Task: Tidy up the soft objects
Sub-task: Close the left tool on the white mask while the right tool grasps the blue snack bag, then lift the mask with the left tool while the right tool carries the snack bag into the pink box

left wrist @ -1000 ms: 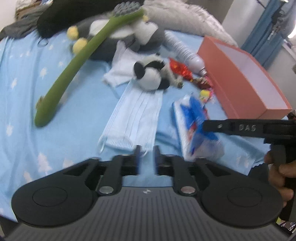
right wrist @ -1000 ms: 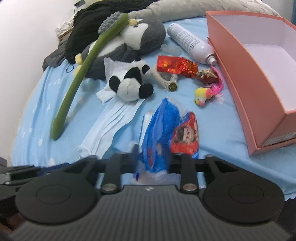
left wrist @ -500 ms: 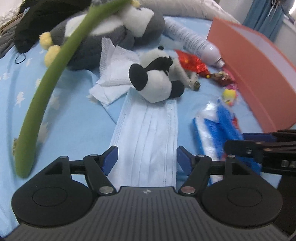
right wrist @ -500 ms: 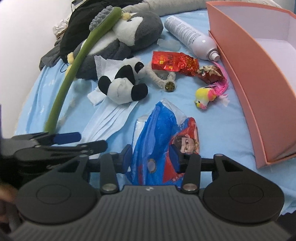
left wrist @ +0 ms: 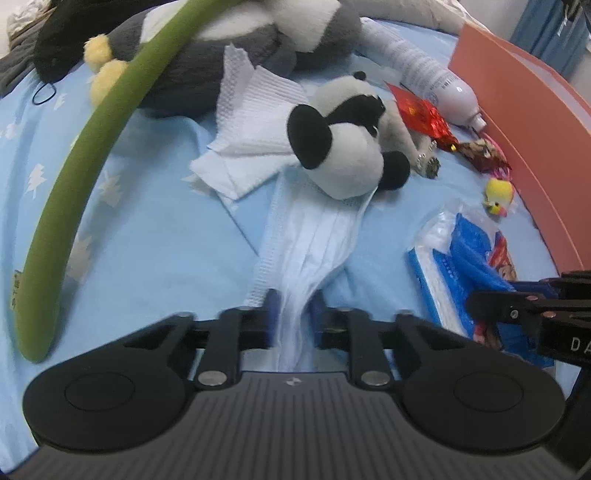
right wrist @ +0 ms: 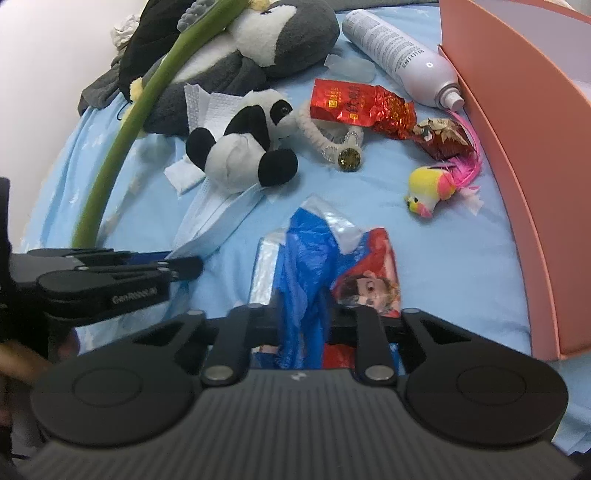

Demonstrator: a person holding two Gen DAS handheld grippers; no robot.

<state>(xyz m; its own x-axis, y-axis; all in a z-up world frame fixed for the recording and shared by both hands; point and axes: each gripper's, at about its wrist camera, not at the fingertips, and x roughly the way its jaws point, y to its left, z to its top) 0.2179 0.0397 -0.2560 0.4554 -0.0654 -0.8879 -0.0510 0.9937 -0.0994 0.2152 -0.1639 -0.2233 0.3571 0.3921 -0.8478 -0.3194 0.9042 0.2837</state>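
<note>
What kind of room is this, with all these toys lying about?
Most likely a bedroom: everything lies on a bed's blue sheet, a pillow sits at the far end, and a curtain hangs behind.

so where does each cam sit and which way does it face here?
Left wrist: on the left gripper, angled down at the bed; its jaws pinch the mask; right gripper at the right edge.
Right wrist: on the right gripper, angled down; jaws closing on the blue bag; left gripper at left.
Shared: panda, box.
</note>
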